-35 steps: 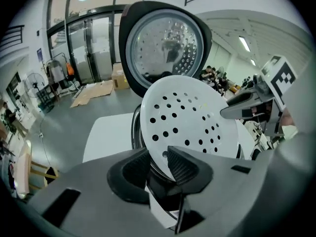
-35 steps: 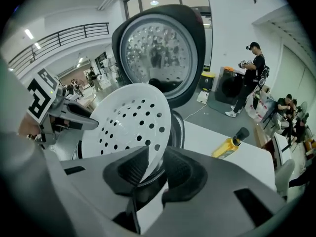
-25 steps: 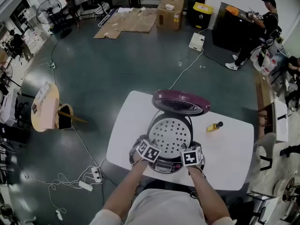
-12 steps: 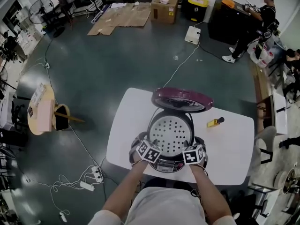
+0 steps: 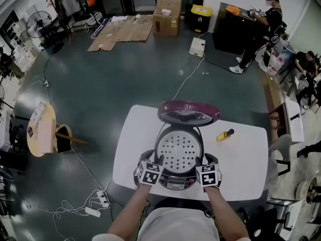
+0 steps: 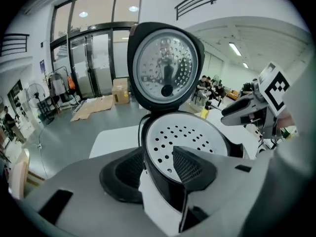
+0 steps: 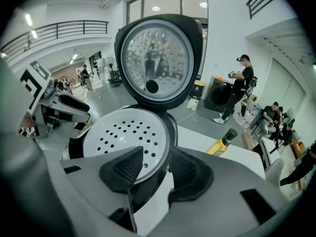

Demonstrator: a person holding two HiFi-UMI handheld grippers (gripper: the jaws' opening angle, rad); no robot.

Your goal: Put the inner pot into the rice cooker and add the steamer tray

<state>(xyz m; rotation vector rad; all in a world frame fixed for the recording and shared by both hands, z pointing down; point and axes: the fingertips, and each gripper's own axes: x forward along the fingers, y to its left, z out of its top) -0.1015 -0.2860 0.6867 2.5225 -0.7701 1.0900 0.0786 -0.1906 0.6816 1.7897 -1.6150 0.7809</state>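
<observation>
Sitting flat in the cooker: steamer tray in place, both grippers at the rim

The rice cooker (image 5: 174, 181) stands near the front edge of the white surface (image 5: 241, 159), its control panel at 6 o'clock toward the person and its hinge at 12 o'clock. The maroon lid (image 5: 188, 113) is raised at 12 o'clock, with its silver inner face turned back toward the person. The steamer tray (image 5: 179, 149) lies level in the cooker's mouth with its perforated face up. It is round, so it has no long axis to speak of.

The left gripper (image 6: 159, 171) sits at about 7 o'clock of the cooker and the right gripper (image 7: 157, 173) at about 5 o'clock, both angled downward. Each has its jaws moderately wide and closing. One pad is outside the cooker wall and the other over the tray's edge, so the rim runs between them, but the pads press on nothing.

A yellow bottle (image 5: 224, 134) lies on its side at 2 o'clock of the cooker, apart from it.
</observation>
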